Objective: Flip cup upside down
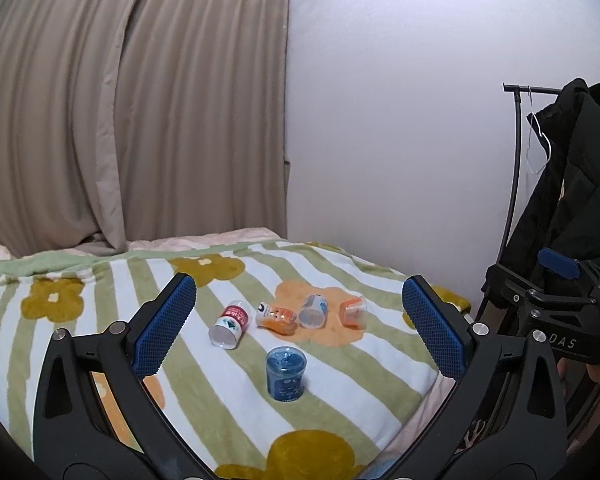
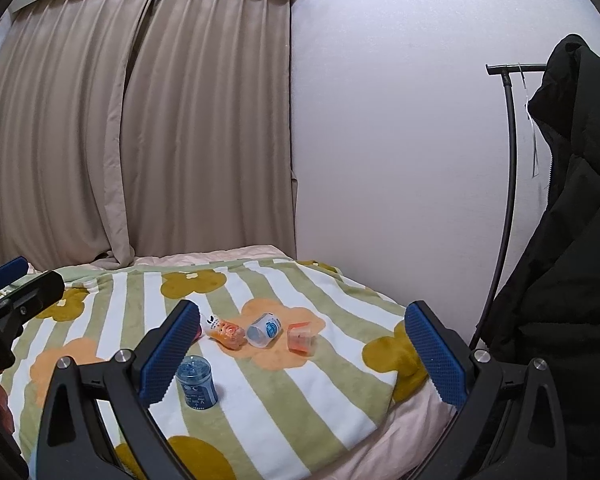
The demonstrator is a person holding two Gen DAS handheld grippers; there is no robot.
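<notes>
Grippers both wide, empty, held back off bed (image 1: 380, 368): left gripper (image 1: 300, 328), right gripper (image 2: 302, 350). We judge blue cup (image 1: 286, 374) already inverted at 6 o'clock of cluster; four cups lie tipped, red cup (image 1: 230, 325) nearest at 10.

The left gripper (image 1: 300, 324) has two black, skeletal finger arms with triangular cut-outs, each tipped by a blue pad (image 1: 165, 325) with a fine knurled grid and a serrated edge. Round silver screws (image 1: 61, 335) sit at the joints. The right gripper (image 2: 302, 354) is built the same way — black frame, blue pads (image 2: 436, 354), silver screws. Seen from the left wrist, its body bears pale letters "DAS" (image 1: 563, 343), and a little skin shows below it.
</notes>
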